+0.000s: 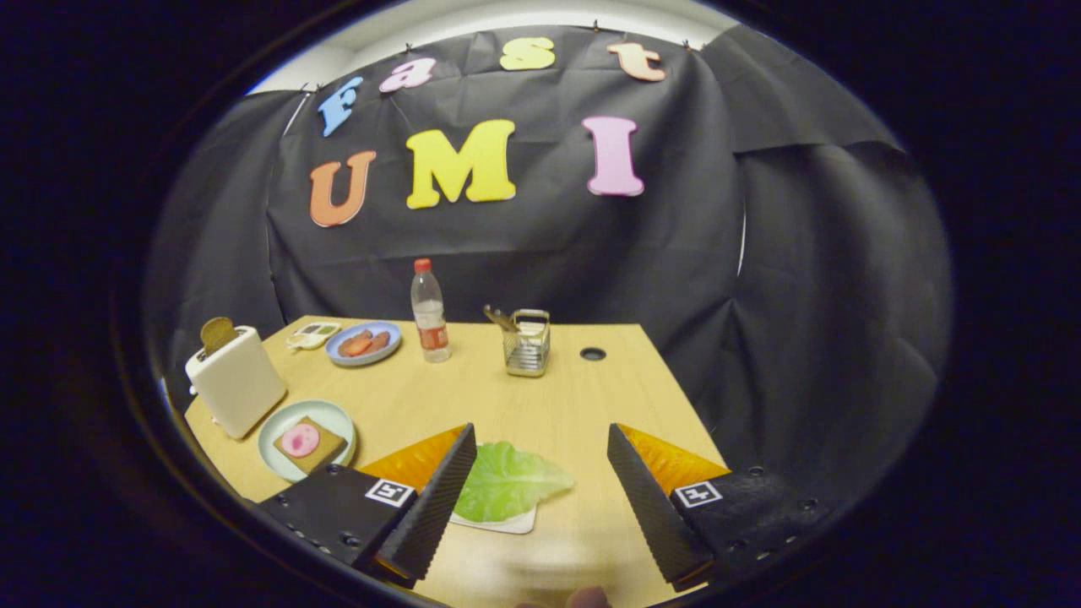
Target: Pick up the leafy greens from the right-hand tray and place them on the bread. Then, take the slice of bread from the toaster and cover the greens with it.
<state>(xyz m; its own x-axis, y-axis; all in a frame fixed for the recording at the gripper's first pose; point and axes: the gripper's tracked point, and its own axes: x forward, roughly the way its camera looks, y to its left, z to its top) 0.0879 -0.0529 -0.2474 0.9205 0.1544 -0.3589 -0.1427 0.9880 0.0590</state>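
Fingers [540, 460] stand wide apart at the bottom of the frame, gripping nothing, and I see bare table [583, 397] between their tips. Just inside the left finger lies the leafy greens [507, 483], one pale green leaf on a small white tray [505, 523]; the left finger covers the leaf's left edge from my angle, and I cannot tell whether it touches it. The right finger is well clear of the leaf, with open wood between them.

To the lower left, beyond the left finger, I see a pale green plate [291, 420] carrying the bread [325, 446] with a round pink slice [300, 440] on top. Just behind that plate, at the table's left edge, stands the white toaster [236, 382] with a brown slice of bread [218, 333] sticking up from its slot.

Farther back, near the far left corner, a blue plate [365, 358] holds reddish pieces, with a small white dish [311, 336] beside it. A water bottle [430, 311] stands upright near the middle of the far edge, a wire basket [528, 344] right of it, and a dark round hole [593, 354] in the table beyond that.

The middle and right of the table are open, and the right edge runs diagonally down toward the right finger. I am looking down at the table at a slant, fingers roughly level. A fingertip [587, 598] of the person shows at the bottom centre.
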